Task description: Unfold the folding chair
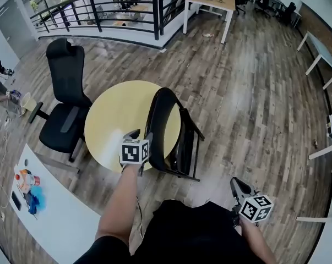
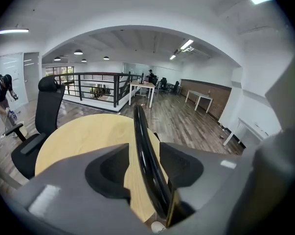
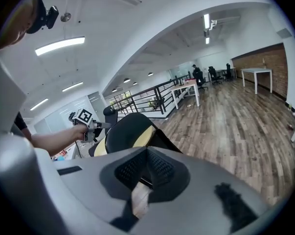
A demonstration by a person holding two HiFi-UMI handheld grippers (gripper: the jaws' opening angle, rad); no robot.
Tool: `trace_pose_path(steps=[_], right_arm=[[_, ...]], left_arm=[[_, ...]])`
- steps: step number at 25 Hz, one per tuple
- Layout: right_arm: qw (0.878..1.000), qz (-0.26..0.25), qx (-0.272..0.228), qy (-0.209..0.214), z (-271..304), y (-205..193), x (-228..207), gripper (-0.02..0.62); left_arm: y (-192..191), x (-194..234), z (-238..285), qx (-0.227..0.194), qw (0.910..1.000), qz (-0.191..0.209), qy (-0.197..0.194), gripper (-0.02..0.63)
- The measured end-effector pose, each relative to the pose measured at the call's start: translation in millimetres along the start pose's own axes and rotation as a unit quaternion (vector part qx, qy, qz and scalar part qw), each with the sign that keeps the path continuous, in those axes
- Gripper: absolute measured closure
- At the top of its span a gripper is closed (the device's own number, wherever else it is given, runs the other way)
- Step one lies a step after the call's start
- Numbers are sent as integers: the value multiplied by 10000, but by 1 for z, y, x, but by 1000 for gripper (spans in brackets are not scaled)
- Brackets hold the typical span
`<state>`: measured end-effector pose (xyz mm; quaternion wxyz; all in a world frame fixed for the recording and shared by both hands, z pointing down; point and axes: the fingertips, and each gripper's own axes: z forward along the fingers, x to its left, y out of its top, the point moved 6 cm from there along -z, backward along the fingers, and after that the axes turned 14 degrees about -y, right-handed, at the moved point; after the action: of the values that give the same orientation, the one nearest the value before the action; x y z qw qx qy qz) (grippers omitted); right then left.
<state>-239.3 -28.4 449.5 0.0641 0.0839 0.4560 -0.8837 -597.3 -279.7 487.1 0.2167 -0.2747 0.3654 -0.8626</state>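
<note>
Two grippers show in the head view. The left gripper (image 1: 139,136) reaches the top of the folding chair (image 1: 167,126), which stands folded and upright on the wooden floor (image 1: 248,109), just beside a round yellow table (image 1: 115,113). The right gripper (image 1: 238,187) hangs low, well apart from the chair. A black office chair (image 1: 66,92) stands past the table.

In the left gripper view the jaws stand wide, and the chair's black backrest (image 2: 141,141) runs between them, with table showing in the gap on one side.

In the right gripper view the jaws are pressed together, holding nothing, and the chair lies ahead.
</note>
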Motion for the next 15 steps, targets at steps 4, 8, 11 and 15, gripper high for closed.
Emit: trace_pose_path(steps=[4, 8, 11, 15], right_arm=[[9995, 226, -21, -206, -3, -2, -3, 589], [9988, 330, 3, -365, -11, 2, -2, 589], [9984, 304, 44, -482, -11, 3, -5, 589], [9977, 323, 81, -582, -8, 1, -10, 589]], left_arm=[[9, 15, 29, 195, 9996, -22, -205, 393], [16, 14, 56, 427, 9980, 19, -461, 388], [22, 17, 71, 471, 9980, 29, -428, 382], [21, 24, 86, 709, 9960, -316, -453, 385]])
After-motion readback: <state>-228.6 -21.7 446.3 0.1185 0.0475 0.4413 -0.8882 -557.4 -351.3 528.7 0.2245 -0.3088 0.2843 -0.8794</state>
